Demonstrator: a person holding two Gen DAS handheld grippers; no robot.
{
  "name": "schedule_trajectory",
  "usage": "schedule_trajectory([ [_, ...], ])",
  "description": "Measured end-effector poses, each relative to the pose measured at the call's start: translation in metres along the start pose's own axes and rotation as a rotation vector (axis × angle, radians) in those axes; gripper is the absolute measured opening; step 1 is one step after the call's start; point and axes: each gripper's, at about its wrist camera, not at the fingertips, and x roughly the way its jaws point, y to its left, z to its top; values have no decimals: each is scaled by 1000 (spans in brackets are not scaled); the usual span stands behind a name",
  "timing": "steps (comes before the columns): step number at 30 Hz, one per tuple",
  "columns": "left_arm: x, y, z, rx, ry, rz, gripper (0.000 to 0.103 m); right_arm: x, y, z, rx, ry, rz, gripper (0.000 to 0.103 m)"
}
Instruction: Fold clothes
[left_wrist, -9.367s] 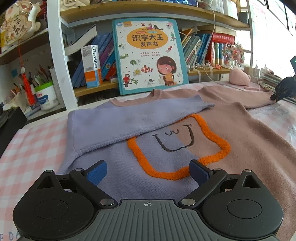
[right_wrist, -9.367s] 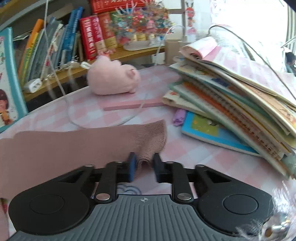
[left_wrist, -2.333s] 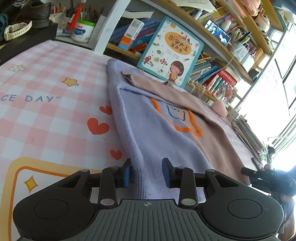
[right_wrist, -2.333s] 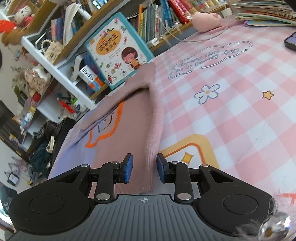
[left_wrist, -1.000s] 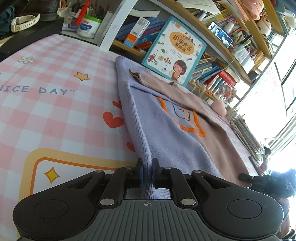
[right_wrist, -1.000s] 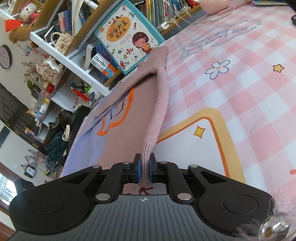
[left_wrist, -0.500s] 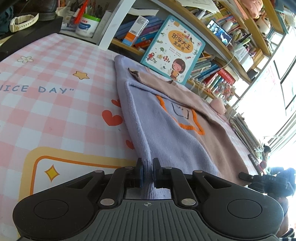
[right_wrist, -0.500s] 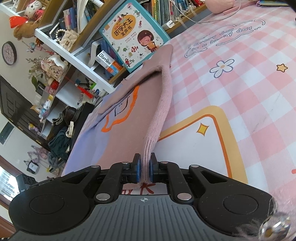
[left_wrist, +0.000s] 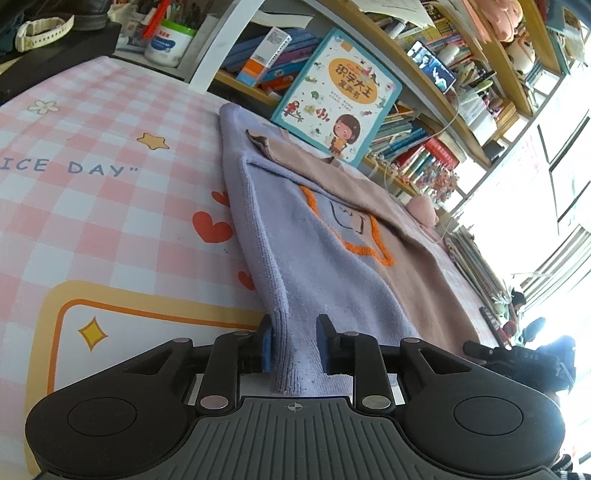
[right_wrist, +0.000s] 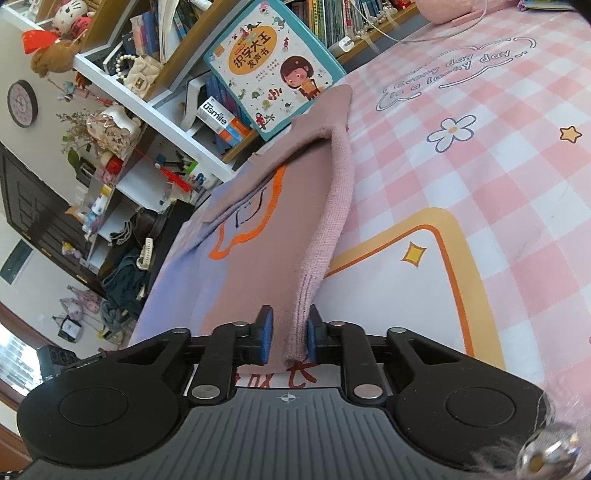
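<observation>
Left wrist view. The fingers (left_wrist: 265, 349) of the left gripper (left_wrist: 293, 347) are parting, a narrow gap between them; the lilac hem corner of the sweater (left_wrist: 332, 266) lies in that gap, against the left pad and clear of the right one. The gripper points down at a shallow slope over the table's near edge. The sweater, lilac on one half and dusty pink on the other, lies flat on the pink checked tablecloth (left_wrist: 92, 206), both sleeves folded across its chest. A children's picture book (left_wrist: 338, 99) leans on the bookshelf (left_wrist: 424, 85) just behind the collar. The other gripper shows at the right edge, blurred against window glare.

Right wrist view. The right gripper (right_wrist: 288, 339) is also opening, its pads only slightly apart. The pink hem corner stands upright between them, touching the right pad (right_wrist: 311, 338), with a sliver of space at the left. From there the sweater's side edge rises as a ridge toward the shoulder. A pink plush toy (right_wrist: 454, 9) is cut off at the top. Red print beneath the hem is partly covered and unreadable.
</observation>
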Motion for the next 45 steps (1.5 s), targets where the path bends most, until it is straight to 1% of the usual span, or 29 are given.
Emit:
schedule_trajectory([
  [6,-1,-3,-1,24,-2,14,24,0,-1,-1,-9,-1,-8,9],
  [7,-1,-3,-1,22,0,19,17,0,0,-1,-15,-2,-11,8],
  [8,-1,-2,-1,20,2,24,13,0,0,-1,-21,-2,-15,8],
  [9,0,-2,-1,18,4,30,5,0,1,-2,-26,-2,-17,7],
  [12,-4,2,-3,-13,7,6,5,-2,1,-3,-31,7,-21,6],
  [15,-14,4,-8,-29,6,-32,5,-8,1,-7,-29,15,-6,6],
  [20,-31,10,-12,-94,-21,-118,5,-25,-6,-10,35,0,84,6],
  [24,-38,6,-5,-139,-89,-173,4,-33,-5,-1,82,-54,212,6],
  [28,-47,-4,10,-151,-174,-218,4,-36,5,20,96,-119,317,6],
  [31,-47,-3,26,-211,-231,-273,4,-32,16,40,101,-167,345,6],
  [33,-42,1,38,-250,-253,-298,4,-29,22,54,98,-201,350,6],
  [35,-36,2,52,-268,-270,-308,4,-24,28,70,111,-226,360,6],
  [39,-25,0,81,-262,-317,-324,4,-18,38,105,112,-272,350,6],
  [42,-16,0,102,-272,-338,-311,4,-8,45,132,108,-288,332,6],
  [45,-5,3,119,-292,-344,-285,5,4,50,152,96,-290,311,6],
])
